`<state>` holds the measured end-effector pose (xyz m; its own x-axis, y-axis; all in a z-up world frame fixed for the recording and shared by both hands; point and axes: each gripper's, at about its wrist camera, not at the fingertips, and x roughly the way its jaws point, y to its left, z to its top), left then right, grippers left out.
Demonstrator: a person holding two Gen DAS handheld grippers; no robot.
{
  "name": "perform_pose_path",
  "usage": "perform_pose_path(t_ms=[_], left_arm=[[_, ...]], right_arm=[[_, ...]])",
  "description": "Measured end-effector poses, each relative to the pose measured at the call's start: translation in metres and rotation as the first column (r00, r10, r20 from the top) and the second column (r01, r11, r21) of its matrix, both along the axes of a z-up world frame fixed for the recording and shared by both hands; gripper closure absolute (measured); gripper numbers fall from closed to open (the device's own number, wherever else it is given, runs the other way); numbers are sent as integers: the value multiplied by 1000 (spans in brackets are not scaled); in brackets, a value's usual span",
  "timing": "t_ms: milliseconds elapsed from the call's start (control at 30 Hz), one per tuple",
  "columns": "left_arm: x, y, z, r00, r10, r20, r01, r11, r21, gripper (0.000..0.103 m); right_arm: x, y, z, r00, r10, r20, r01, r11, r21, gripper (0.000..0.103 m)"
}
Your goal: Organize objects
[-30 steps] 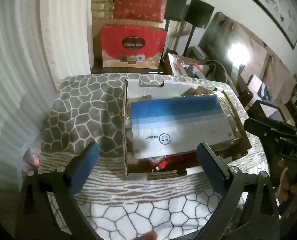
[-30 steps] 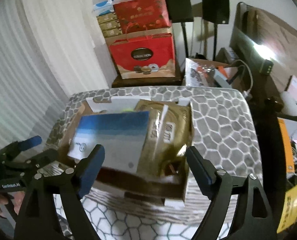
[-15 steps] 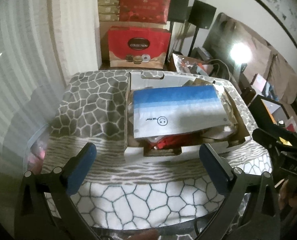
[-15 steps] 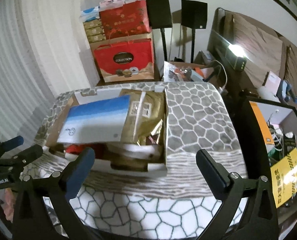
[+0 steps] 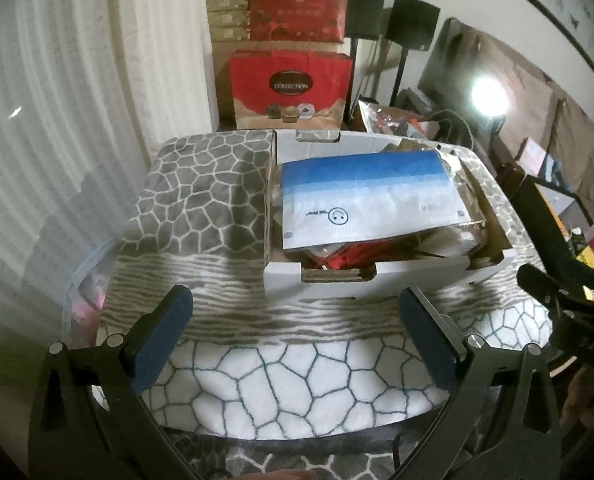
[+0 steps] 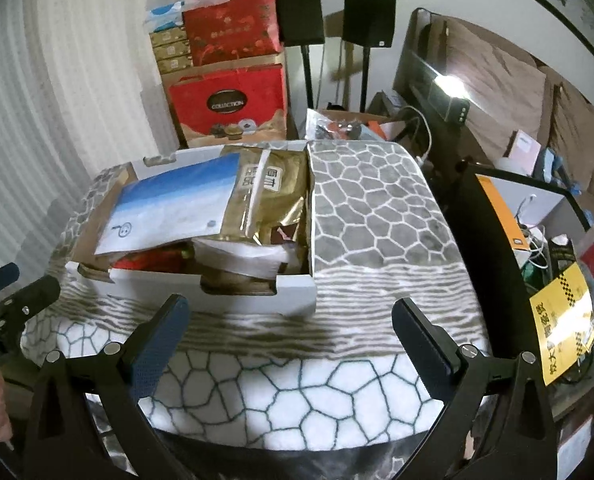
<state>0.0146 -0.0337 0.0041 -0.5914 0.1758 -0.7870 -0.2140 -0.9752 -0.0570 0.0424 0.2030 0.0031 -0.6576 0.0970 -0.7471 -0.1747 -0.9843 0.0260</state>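
Note:
A white cardboard box (image 5: 381, 280) (image 6: 233, 284) stands on a patterned grey-and-white blanket (image 5: 201, 200) (image 6: 369, 208). On top of its contents lies a blue-to-white pack (image 5: 369, 196) (image 6: 173, 208), and beside it a gold foil bag (image 6: 269, 196). Red packaging (image 5: 349, 252) shows underneath. My left gripper (image 5: 297, 340) hangs open in front of the box with nothing between its fingers. My right gripper (image 6: 289, 340) is also open and empty, short of the box's near wall. Each gripper shows at the edge of the other's view.
Red gift bags (image 5: 293, 84) and stacked cartons stand behind the table by a white curtain (image 5: 57, 100). Two black speakers on stands (image 6: 337, 20) and a dark sofa (image 6: 497, 80) lie beyond. A yellow-and-black package (image 6: 565, 324) and cluttered items sit at the right.
Both grippers have drawn back from over the box toward its near side, so the box now lies farther off. The right gripper's jaws have spread wider.

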Motion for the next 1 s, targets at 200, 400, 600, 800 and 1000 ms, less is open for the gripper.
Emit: perform_pose_path(t_ms=[200, 400, 600, 800, 1000], left_arm=[[3, 2, -4, 1000, -1, 1, 1, 1000, -17, 0], [4, 3, -2, 1000, 5, -12, -5, 1000, -25, 0], [5, 2, -2, 1000, 4, -21, -5, 1000, -27, 0], [4, 2, -3, 1000, 12, -22, -13, 1000, -18, 0], [3, 0, -3, 1000, 15, -19, -16, 1000, -20, 0]], right_arm=[[2, -2, 1, 1000, 2, -3, -2, 1000, 8, 1], [5, -4, 3, 1000, 6, -10, -5, 1000, 13, 1], [7, -4, 5, 1000, 6, -18, -5, 1000, 10, 1], [7, -3, 6, 1000, 9, -21, -8, 1000, 8, 1], [5, -8, 7, 1000, 12, -22, -11, 1000, 9, 1]])
